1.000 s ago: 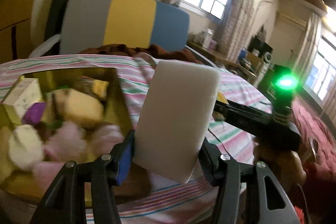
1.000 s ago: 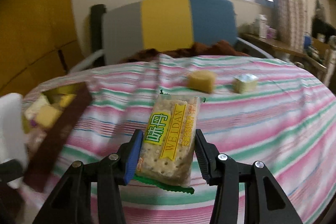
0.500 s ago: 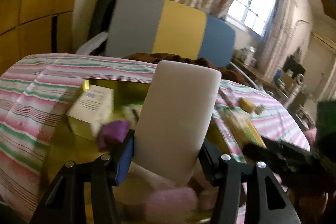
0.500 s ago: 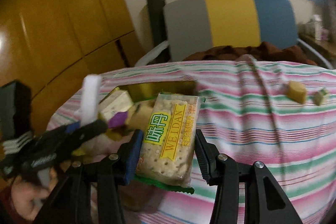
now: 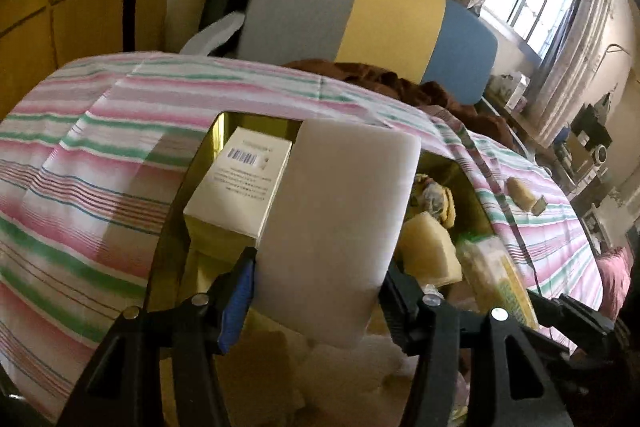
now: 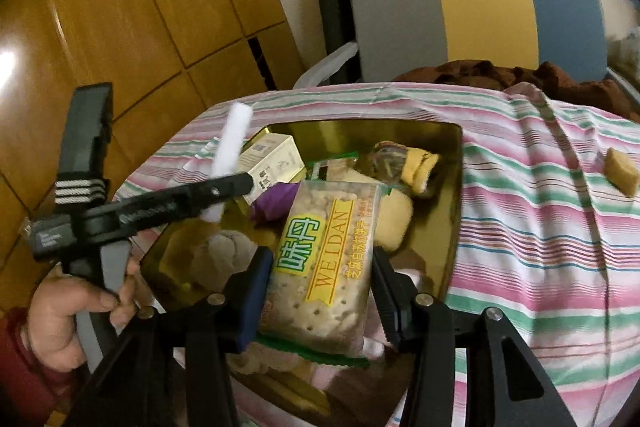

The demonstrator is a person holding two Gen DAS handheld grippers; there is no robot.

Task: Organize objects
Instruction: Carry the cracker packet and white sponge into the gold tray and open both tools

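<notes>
The clear-wrapped cracker packet [image 6: 320, 263] reads "WELDAN" on a yellow band, with green Chinese characters beside it; the right hand-held gripper [image 6: 316, 291] is clamped on its sides, holding it tilted down over the gold rectangular tin [image 6: 456, 195] on the striped-cloth counter [image 6: 540, 227]. The left hand-held gripper [image 5: 316, 291] carries a white rectangular foam block [image 5: 340, 223] upright over the same tin; its jaws are opening, the block between them. A cream cardboard box [image 5: 240, 183] with a barcode and print too small to read lies in the tin. Only the right view shows the hand [image 6: 68, 311] in a red sleeve gripping the left tool's handle, and the block edge-on. Two small yellow blocks [image 5: 524, 193] lie on the cloth beyond the tin.
</notes>
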